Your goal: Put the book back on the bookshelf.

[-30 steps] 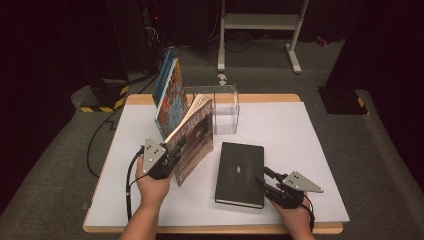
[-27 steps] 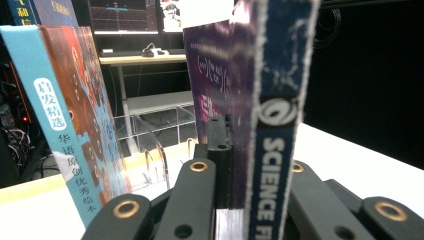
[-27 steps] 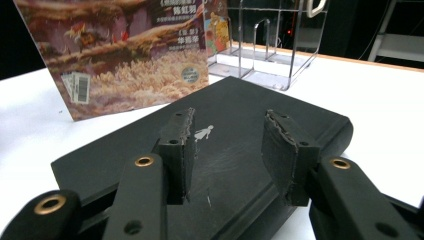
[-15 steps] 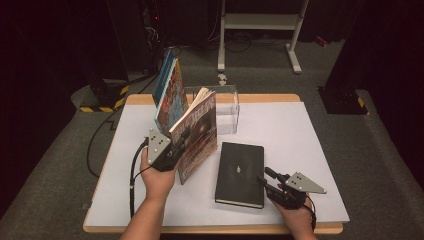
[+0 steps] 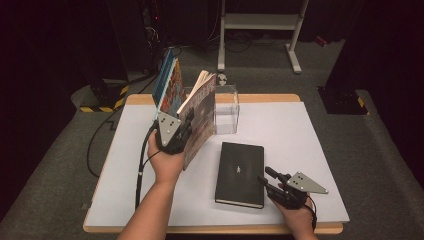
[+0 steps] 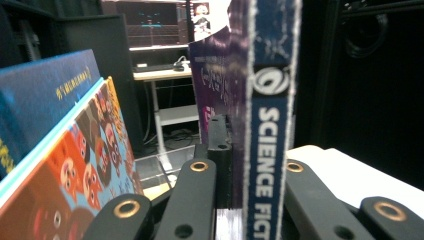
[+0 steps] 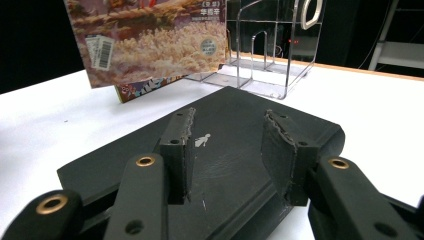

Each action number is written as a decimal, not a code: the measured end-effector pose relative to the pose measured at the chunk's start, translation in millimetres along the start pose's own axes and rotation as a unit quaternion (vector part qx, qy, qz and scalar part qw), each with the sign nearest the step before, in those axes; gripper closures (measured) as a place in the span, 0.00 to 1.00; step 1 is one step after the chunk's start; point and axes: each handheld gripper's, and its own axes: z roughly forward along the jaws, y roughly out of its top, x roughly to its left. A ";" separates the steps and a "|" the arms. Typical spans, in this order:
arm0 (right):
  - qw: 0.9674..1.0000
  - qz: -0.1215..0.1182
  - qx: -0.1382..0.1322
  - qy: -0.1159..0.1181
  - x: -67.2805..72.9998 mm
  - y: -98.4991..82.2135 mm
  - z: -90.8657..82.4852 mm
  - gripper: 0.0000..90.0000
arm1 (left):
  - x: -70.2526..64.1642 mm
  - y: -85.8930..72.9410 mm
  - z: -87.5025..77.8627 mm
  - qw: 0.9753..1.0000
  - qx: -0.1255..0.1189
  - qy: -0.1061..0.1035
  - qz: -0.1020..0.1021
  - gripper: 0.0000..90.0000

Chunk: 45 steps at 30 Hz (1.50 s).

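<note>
Purple science-fiction paperback (image 5: 200,117) up off table, pinched at spine in left gripper (image 5: 172,134), nearing clear rack (image 5: 226,107) beside two leaning books (image 5: 167,90); not yet slotted. Black notebook (image 5: 241,172) flat on white mat (image 5: 310,145), still to go. Right gripper (image 7: 227,145) half spread at notebook's edge, jaws clamping nothing.

Four books in all: one flat black hardcover book (image 5: 240,173); one lifted purple science-fiction paperback (image 5: 200,117); two upright colourful picture books (image 5: 168,90); one clear acrylic rack (image 5: 227,107).
</note>
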 end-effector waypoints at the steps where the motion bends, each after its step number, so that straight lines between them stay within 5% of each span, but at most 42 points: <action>1: 1.000 0.001 -0.001 0.000 0.1 0.2 -0.4 0.63 | -0.3 -0.2 3.3 1.000 -0.001 0.003 0.002 0.93; 14: 1.000 0.005 -0.004 0.003 -0.3 0.7 -1.4 0.63 | 3.1 -14.6 49.8 0.998 -0.006 0.052 0.025 0.93; 28: 1.000 0.005 -0.005 0.006 0.2 0.5 -1.4 0.64 | 3.9 -37.8 91.0 0.997 -0.007 0.070 0.039 0.93; 45: 1.000 0.012 -0.005 0.011 0.2 -0.6 -0.4 0.64 | 17.3 -45.3 121.7 0.996 -0.016 0.081 0.023 0.93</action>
